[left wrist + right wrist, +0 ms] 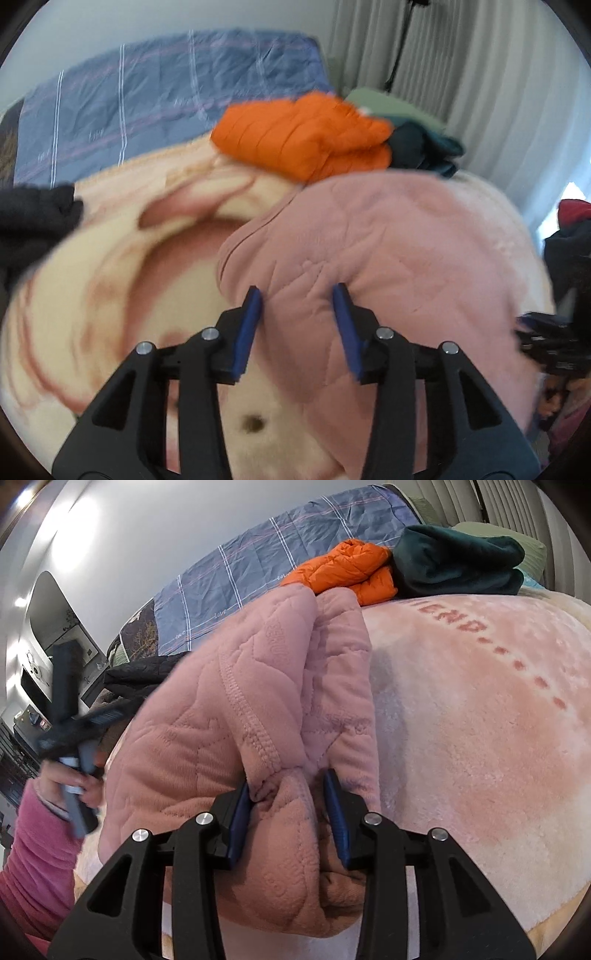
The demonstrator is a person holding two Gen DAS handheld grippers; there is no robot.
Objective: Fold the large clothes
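Fabric of the pink top was pinched by the right gripper over the blanket. The seam was shown only there. In the left view, the left gripper was spread wide against the top.

We see the bed's plush pink blanket carrying the pink quilted garment; at twelve o'clock lie an orange jacket and dark green fabric.
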